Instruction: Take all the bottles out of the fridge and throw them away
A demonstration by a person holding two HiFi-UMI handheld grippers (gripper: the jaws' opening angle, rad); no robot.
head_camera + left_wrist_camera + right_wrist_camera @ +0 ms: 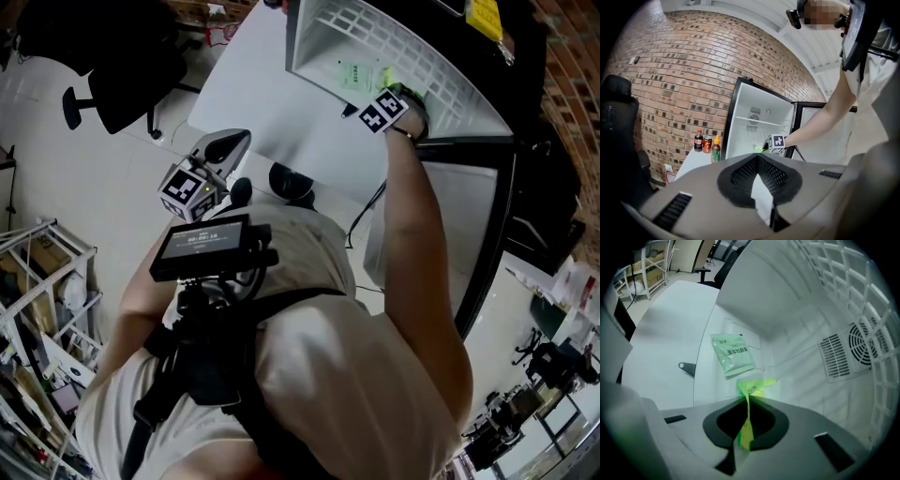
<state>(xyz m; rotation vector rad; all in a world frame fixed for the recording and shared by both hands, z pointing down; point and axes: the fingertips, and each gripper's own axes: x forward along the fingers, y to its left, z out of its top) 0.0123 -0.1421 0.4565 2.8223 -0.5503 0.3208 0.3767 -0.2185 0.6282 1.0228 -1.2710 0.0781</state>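
Note:
My right gripper (746, 398) is inside the open fridge (759, 123), low over its white floor, and is shut on a thin yellow-green wrapper (753, 386) that sticks out past the fingertips. A pale green packet (732, 354) lies flat just beyond it. No bottle shows inside the fridge. In the head view the right gripper (401, 97) reaches under the wire shelf (394, 42). My left gripper (225, 147) is held back near my chest, jaws together with nothing in them. A cola bottle (698, 140) and a yellow-capped sauce bottle (716, 150) stand on the white table (691, 164) beside the fridge.
A red can (707, 144) stands between the two bottles. The fridge door (483, 220) hangs open to the right. A black office chair (122, 66) sits beyond the table and a white rack (37, 281) stands at the left. A brick wall (679, 79) backs the fridge.

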